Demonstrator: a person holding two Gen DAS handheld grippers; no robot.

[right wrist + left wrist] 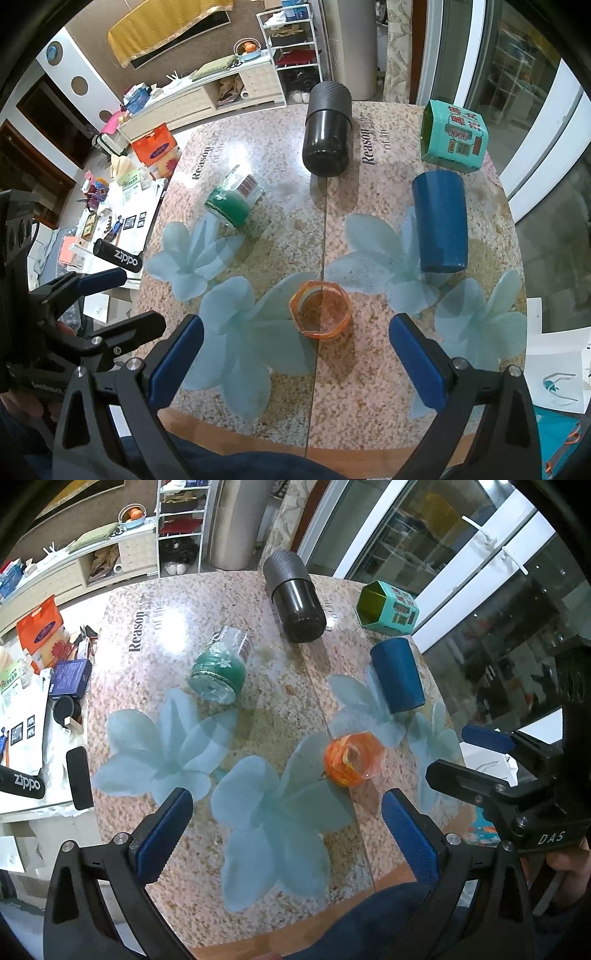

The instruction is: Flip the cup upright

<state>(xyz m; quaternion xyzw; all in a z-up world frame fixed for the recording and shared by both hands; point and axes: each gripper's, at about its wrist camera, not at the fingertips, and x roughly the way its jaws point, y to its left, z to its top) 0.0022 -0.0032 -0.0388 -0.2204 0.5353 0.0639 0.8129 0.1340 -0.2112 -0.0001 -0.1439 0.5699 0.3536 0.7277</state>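
Several cups lie or stand on a round glass-topped table (258, 738) (369, 369). A small orange glass cup (352, 759) (320, 309) stands near the front, mouth up in the right wrist view. A blue cup (398, 675) (439, 221), a black cup (295, 596) (327, 129) and a clear glass with a green band (219, 672) (234, 201) sit farther back. My left gripper (288, 838) is open and empty above the front edge. My right gripper (295, 363) is open and empty, just short of the orange cup; it also shows in the left wrist view (465, 753).
A teal hexagonal tin (388, 607) (454, 136) lies at the back right. A cluttered lower table with a black Zippo case (118, 256) (22, 782) stands to the left. A glass door (480, 590) is on the right. My left gripper shows at the left of the right wrist view (122, 299).
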